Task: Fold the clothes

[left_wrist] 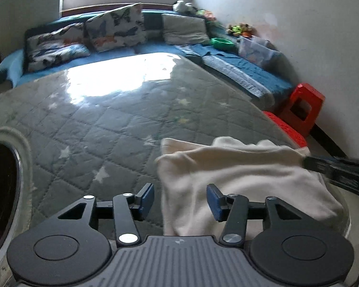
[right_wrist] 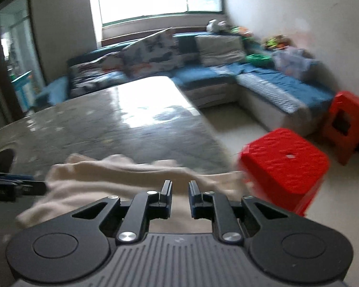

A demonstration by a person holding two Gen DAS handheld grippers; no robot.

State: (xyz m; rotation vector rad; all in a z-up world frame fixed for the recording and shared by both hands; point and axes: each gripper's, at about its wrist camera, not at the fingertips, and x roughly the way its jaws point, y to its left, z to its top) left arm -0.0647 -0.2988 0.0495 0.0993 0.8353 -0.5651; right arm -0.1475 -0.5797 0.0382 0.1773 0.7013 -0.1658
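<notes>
A cream cloth (left_wrist: 239, 179) lies bunched near the front right of the grey quilted table top (left_wrist: 107, 124). My left gripper (left_wrist: 180, 201) is open wide, its blue pads (left_wrist: 147, 197) hovering just above the cloth's left edge. From the right, my right gripper (left_wrist: 335, 169) reaches to the cloth's far right corner. In the right wrist view the cloth (right_wrist: 122, 172) spreads under and beyond my right gripper (right_wrist: 180, 189), whose jaws stand a narrow gap apart with nothing clearly pinched. The left gripper (right_wrist: 14, 186) shows at the cloth's left edge.
A dark round opening with a pale rim (left_wrist: 2, 191) sits at the table's left edge. A red stool (right_wrist: 284, 165) stands just off the table's right side and another red stool (right_wrist: 344, 122) stands by the wall. A blue sofa (left_wrist: 227, 62) with pillows lines the back.
</notes>
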